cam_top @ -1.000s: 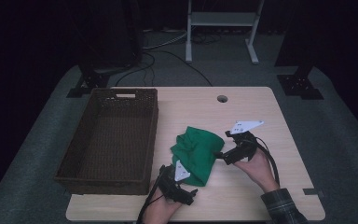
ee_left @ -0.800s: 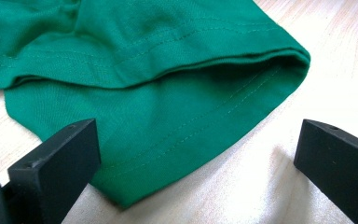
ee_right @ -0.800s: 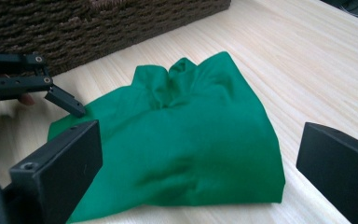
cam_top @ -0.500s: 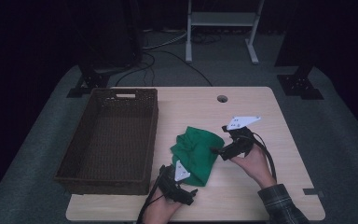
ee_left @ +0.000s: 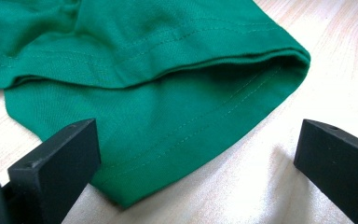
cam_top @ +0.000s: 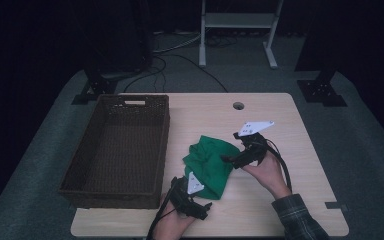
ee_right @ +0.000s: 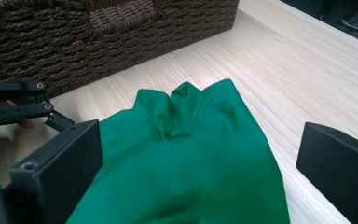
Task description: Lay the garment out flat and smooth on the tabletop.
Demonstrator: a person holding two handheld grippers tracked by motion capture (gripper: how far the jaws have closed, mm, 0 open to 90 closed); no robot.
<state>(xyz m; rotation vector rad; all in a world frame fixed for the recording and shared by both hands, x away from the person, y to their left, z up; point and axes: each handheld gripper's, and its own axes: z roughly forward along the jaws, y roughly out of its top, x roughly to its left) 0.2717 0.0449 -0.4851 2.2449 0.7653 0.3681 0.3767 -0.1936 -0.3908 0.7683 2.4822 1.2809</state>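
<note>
Centrally, a crumpled green T-shirt is seen lying on the wooden counter, just right of the dark wicker basket. The left tool is held at the garment's near hem with jaws spread, nothing gripped. The right tool is held at the shirt's right edge, jaws likewise spread over the cloth.

I see a plain green cloth with matching green stitching along its hems. Left of it sits a dark brown woven basket. The table under the cloth is pale wood-grain. My sleeve is plaid grey.
</note>
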